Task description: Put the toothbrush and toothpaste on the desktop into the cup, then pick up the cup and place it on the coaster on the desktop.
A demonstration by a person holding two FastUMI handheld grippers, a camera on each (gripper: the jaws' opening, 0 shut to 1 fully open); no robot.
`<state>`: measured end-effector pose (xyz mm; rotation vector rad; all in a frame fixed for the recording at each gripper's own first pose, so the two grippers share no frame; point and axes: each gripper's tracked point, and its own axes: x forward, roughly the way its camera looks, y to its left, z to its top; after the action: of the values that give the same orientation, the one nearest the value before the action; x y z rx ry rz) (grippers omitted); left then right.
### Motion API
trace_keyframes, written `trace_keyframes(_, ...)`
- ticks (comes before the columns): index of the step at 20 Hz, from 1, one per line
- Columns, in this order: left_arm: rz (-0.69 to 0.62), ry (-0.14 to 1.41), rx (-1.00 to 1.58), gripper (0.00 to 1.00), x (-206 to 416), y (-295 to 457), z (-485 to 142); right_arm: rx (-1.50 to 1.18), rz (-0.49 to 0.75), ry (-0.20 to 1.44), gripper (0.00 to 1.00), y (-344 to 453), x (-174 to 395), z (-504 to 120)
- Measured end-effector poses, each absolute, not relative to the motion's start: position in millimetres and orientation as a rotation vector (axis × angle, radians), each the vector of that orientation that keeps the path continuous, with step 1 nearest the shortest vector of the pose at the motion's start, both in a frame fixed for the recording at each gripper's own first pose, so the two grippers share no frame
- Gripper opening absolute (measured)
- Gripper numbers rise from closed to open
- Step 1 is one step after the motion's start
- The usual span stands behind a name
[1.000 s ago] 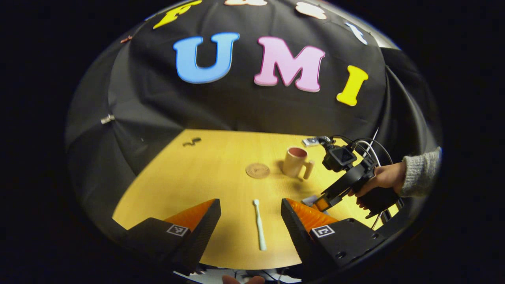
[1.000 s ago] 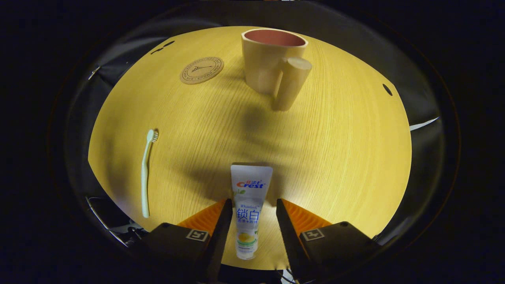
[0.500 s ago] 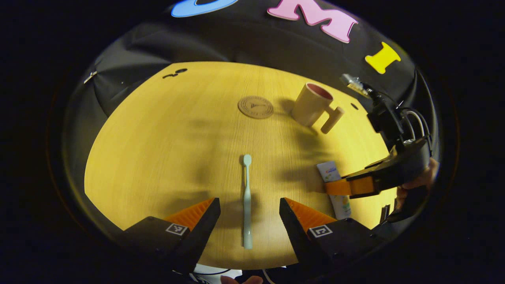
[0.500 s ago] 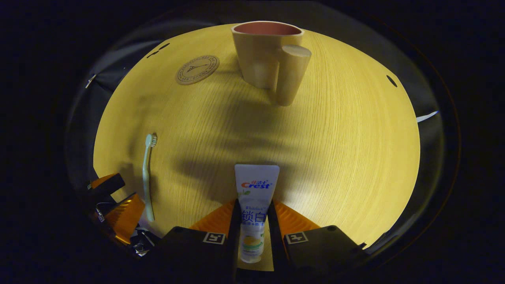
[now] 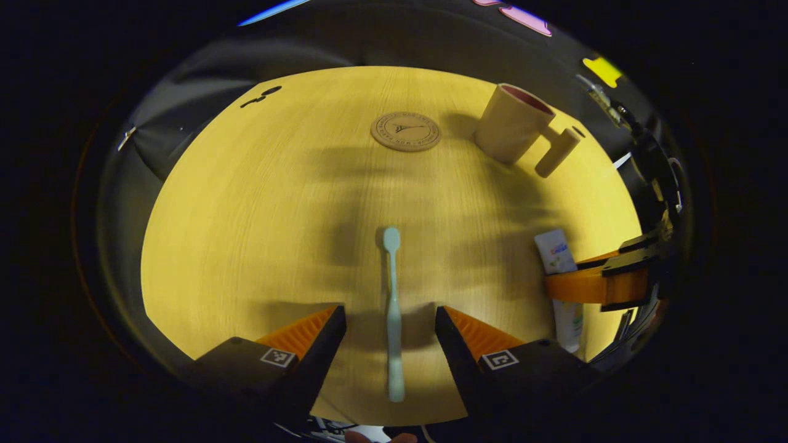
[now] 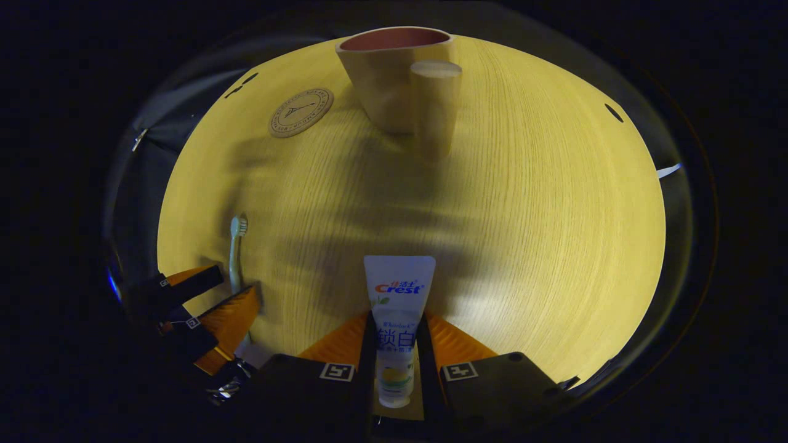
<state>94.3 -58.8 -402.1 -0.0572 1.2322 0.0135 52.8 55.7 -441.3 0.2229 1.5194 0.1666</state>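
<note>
- The yellow wooden bench (image 5: 246, 215) is being lit unevenly, cup (image 6: 385, 74) sitting next to the coaster (image 6: 300, 112).
- The toothpaste (image 6: 397, 307) is being clamped by the right tool (image 6: 397, 344).
- The toothbrush (image 5: 392, 307) is being straddled by the spread left tool (image 5: 389, 332), flat on the bench.

Each hand-held gripper has a matte black body that narrows into two wedge-shaped fingers with ribbed inner faces. On top of each finger base of the left hand-held gripper (image 5: 390, 320) and the right hand-held gripper (image 6: 397, 332) sits a small square black-and-white marker. In the left gripper view, the right one carries thin cables.
</note>
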Motion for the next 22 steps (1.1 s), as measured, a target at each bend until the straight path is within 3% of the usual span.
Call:
trace_keyframes(4, 0.026, 1.270, -0.039, 0.92, 95, -62, -405, 0.223, 0.169, 1.520, 0.37, 56, 53, -441)
trace_keyframes(7, 0.040, 1.306, -0.046, 0.41, 91, -67, -405, 0.223, 0.174, 1.531, 0.37, 56, 53, -442)
trace_keyframes(8, 0.039, 1.316, -0.046, 0.34, 90, -68, -402, 0.227, 0.169, 1.532, 0.42, 56, 53, -442)
trace_keyframes(9, 0.028, 1.324, -0.045, 0.17, 90, -68, -406, 0.233, 0.160, 1.532, 0.31, 55, 53, -442)
trace_keyframes(10, 0.017, 1.320, -0.045, 0.16, 91, -67, -405, 0.241, 0.152, 1.527, 0.38, 56, 54, -443)
trace_keyframes(13, 0.002, 1.298, -0.075, 0.07, 93, -67, -404, 0.264, 0.143, 1.501, 0.26, 56, 56, -440)
trace_keyframes(14, 0.001, 1.290, -0.095, 0.12, 93, -67, -403, 0.272, 0.139, 1.491, 0.27, 56, 54, -442)
trace_keyframes(15, -0.001, 1.281, -0.117, 0.06, 92, -67, -403, 0.284, 0.127, 1.474, 0.27, 55, 55, -441)
trace_keyframes(22, -0.040, 1.155, -0.185, 0.06, 88, -65, -377, 0.330, 0.117, 1.300, 0.27, 51, 38, -424)
